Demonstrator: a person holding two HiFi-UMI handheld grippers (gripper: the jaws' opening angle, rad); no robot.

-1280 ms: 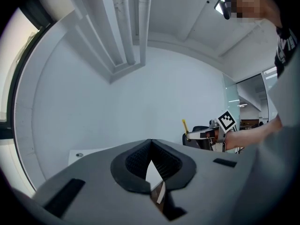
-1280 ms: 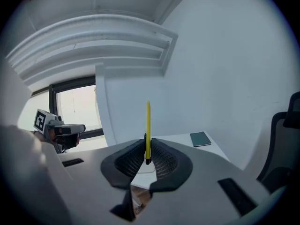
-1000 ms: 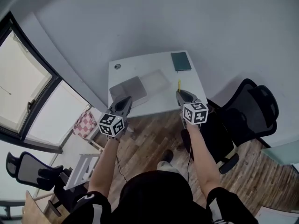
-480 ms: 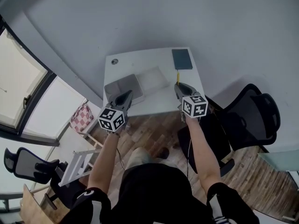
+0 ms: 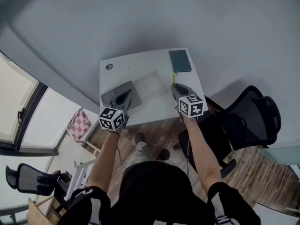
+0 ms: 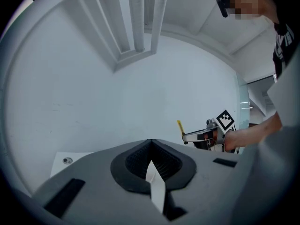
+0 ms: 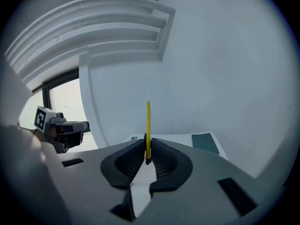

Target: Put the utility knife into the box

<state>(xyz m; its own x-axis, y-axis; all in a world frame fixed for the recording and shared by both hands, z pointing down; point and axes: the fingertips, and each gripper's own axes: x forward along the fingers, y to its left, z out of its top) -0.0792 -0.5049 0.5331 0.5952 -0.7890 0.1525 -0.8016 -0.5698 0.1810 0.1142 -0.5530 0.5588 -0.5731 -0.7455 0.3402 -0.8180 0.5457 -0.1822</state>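
Observation:
A thin yellow utility knife [image 7: 148, 123] stands up from between the pads of my right gripper [image 7: 147, 143], which is shut on its lower end. In the head view that gripper [image 5: 174, 87] hovers over the right part of the white table [image 5: 159, 108], with the knife [image 5: 174, 78] pointing away from me. A grey box [image 5: 114, 94] lies at the table's left front, and a clear tray [image 5: 152, 81] sits beside it. My left gripper [image 5: 125, 96] hangs over the grey box. Its jaws [image 6: 151, 143] are shut with nothing in them.
A dark green notebook [image 5: 180, 61] lies at the table's far right corner. A round cable hole [image 5: 109, 66] is at the far left. A black office chair [image 5: 251, 116] stands to the right, and a pink-checked stool [image 5: 78, 124] stands to the left by the window.
The person has stepped up to the table. Both grippers have moved forward over it, the left one from the front edge to above the grey box. The knife stays gripped.

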